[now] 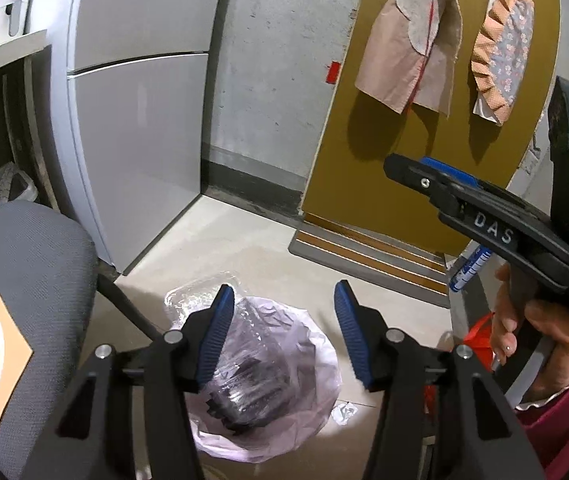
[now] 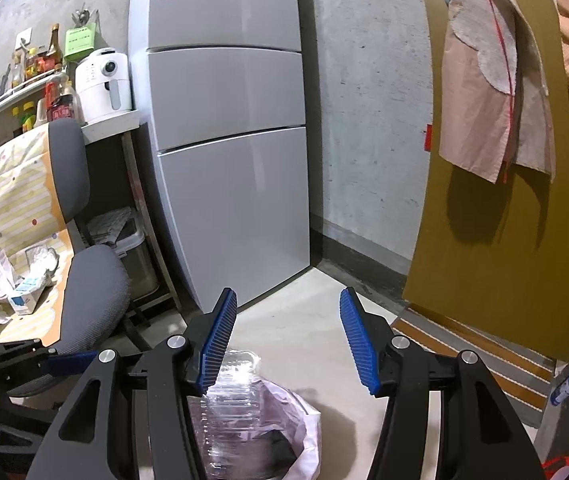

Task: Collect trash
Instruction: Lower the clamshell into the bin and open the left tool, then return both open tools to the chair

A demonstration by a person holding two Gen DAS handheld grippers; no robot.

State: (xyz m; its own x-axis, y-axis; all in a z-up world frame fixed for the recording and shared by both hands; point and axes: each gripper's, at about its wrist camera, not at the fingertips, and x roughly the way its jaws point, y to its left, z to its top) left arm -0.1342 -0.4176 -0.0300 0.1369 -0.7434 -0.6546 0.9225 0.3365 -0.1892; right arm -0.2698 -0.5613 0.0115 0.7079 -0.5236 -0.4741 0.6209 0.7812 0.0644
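Two grippers, left gripper and right gripper, are held wide open, empty. One lined bin is seen below them, one clear plastic container resting in it.

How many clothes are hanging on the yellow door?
2 that I can see: a pink garment toward the door's left side, and a pleated orange floral one to its right. More may hang out of view.

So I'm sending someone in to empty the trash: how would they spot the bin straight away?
Start at the tall grey fridge in the corner, then look down to the bare concrete floor in front of it. The bin stands there alone beside the grey office chair. It is the only thing lined with a pale, crinkled plastic bag, and a clear plastic tray sticks up out of it.
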